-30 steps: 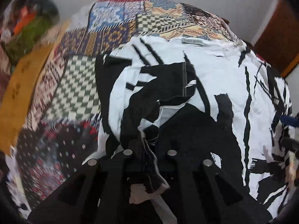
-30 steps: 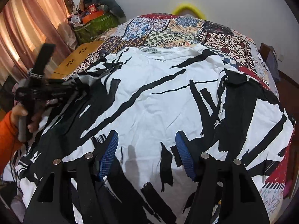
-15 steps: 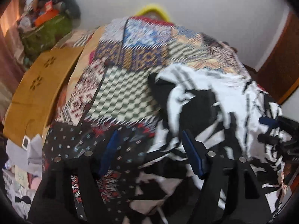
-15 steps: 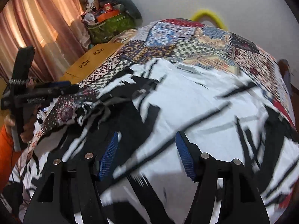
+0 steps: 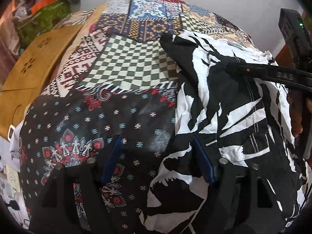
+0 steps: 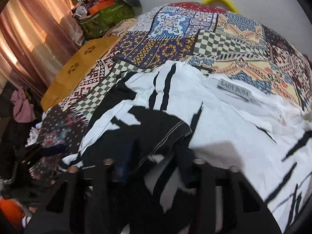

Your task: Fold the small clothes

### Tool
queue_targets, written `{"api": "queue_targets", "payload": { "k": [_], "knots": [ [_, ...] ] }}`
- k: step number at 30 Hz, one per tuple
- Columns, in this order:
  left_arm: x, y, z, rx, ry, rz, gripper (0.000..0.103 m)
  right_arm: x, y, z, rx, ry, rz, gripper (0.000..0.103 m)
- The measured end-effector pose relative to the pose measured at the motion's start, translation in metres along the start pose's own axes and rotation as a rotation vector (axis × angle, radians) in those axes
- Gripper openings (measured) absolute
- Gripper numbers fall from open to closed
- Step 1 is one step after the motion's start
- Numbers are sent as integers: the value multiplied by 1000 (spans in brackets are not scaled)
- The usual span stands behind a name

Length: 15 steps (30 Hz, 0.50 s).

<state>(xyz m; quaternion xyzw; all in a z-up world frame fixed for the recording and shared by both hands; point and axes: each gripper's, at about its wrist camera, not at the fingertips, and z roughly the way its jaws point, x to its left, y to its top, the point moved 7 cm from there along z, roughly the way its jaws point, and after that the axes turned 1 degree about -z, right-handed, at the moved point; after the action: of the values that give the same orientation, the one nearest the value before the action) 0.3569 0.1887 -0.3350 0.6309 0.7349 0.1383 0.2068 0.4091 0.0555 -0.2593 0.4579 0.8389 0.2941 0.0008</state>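
Observation:
A black-and-white patterned garment [image 5: 224,107] lies on a patchwork bedspread [image 5: 126,62], its left side folded inward. My left gripper [image 5: 158,156] is open and empty, hovering at the garment's left edge, with blue pads [image 5: 112,156]. In the right wrist view the garment [image 6: 224,136] fills the lower right, its grey label [image 6: 233,90] near the collar. My right gripper [image 6: 154,167] is low over the folded black sleeve [image 6: 156,128], blurred; its jaws stand apart with cloth between them. The right gripper [image 5: 259,74] also reaches over the garment from the right in the left wrist view.
A yellow-brown wooden board [image 5: 33,72] lies left of the bed, also in the right wrist view [image 6: 78,72]. A green bag with clutter [image 6: 105,17] sits at the back left by pink curtains [image 6: 29,29]. A yellow hoop [image 6: 220,1] leans at the far wall.
My left gripper let go of the garment, opened and drew back to its left edge. My right gripper moved left and down onto the folded sleeve.

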Motion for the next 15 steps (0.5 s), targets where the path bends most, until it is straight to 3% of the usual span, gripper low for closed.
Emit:
{"api": "queue_targets", "payload": {
  "k": [1,4,8,13,15],
  "knots": [
    [1,-1,0,-4,4,-5,73,1,0,3,-2,-5,-5,6],
    [11,-5,-3,-14,38,-36,73,2,2,3,-34,-24,-18,3],
    [25,-11,-3,-13,67,-94,74,-14,6,-11,-110,-111,7,2],
    [36,-16,-10,-21,199,-112,74,-21,1,-18,-102,-156,-9,1],
    [40,-18,-10,-5,198,-120,74,-20,-4,-22,-101,-172,-24,1]
  ]
}}
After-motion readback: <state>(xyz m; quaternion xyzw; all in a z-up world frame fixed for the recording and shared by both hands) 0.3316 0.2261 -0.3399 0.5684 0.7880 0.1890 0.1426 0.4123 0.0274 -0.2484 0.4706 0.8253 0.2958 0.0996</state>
